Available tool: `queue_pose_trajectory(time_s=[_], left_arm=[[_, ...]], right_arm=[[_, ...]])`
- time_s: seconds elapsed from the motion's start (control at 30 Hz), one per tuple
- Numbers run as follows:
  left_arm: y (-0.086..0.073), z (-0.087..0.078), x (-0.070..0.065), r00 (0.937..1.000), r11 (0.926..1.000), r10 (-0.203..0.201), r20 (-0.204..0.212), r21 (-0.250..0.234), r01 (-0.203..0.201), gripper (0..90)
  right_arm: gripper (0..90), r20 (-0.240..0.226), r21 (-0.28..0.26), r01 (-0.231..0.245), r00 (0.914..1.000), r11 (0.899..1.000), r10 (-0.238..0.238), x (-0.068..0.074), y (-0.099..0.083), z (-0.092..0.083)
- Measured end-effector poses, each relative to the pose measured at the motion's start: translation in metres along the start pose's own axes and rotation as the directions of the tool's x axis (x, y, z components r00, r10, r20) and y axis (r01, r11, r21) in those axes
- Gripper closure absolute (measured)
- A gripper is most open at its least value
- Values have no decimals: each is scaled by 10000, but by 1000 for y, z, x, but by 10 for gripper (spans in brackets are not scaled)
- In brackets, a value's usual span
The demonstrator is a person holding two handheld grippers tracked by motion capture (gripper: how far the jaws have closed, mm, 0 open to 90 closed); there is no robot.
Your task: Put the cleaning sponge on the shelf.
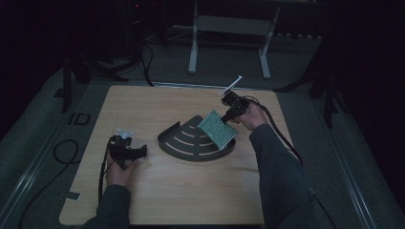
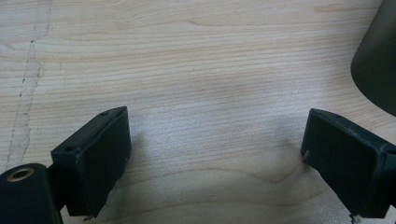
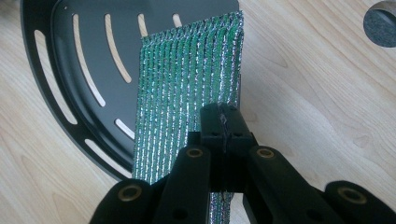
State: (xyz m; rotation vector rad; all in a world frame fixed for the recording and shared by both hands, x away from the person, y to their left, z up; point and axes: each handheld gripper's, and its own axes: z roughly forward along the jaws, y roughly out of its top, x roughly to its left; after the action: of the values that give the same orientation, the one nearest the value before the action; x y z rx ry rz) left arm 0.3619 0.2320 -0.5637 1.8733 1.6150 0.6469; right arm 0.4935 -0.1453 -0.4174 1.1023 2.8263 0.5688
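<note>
Inspection of the high view is showing a wooden table [image 1: 181, 200] filling the middle of the frame, with a black fan-shaped tray [image 1: 191, 143] lying near its centre. The right gripper [image 1: 228, 116], right of centre in that frame, is pinching a green and silver cloth [image 1: 218, 129] by one edge. The cloth is hanging tilted over the right-hand edge of the tray; whether it is touching the tray cannot be told from here. A dark cable is trailing from this gripper along the sleeve toward the lower right.

In the right gripper view, the jaws are pressing fully together on the cloth [image 3: 187, 93], which is running up the middle of the frame with its ribbed weave showing. The slotted tray [image 3: 70, 70] is occupying the upper left of that frame, partly behind the cloth, and bare table [image 3: 317, 84] is showing at the right.

The left gripper [image 1: 138, 152] is sitting at the lower left of the high view, in a hand [image 1: 118, 172] close above the tabletop, well apart from the tray. In the left gripper view its jaws are standing wide apart with nothing between them, over plain wood grain [image 2: 196, 70]. A dark curved edge of the tray [image 2: 378, 60] is showing at the upper right of that frame.
</note>
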Motion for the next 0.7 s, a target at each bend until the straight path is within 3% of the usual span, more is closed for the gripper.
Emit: queue_pose_trajectory(time_s=[0.7], left_arm=[[0,0,0,10000,10000,-17,-4,-4,17,86]], right_arm=[[896,-35,74,158,9999,9998,-158,6,4,15]])
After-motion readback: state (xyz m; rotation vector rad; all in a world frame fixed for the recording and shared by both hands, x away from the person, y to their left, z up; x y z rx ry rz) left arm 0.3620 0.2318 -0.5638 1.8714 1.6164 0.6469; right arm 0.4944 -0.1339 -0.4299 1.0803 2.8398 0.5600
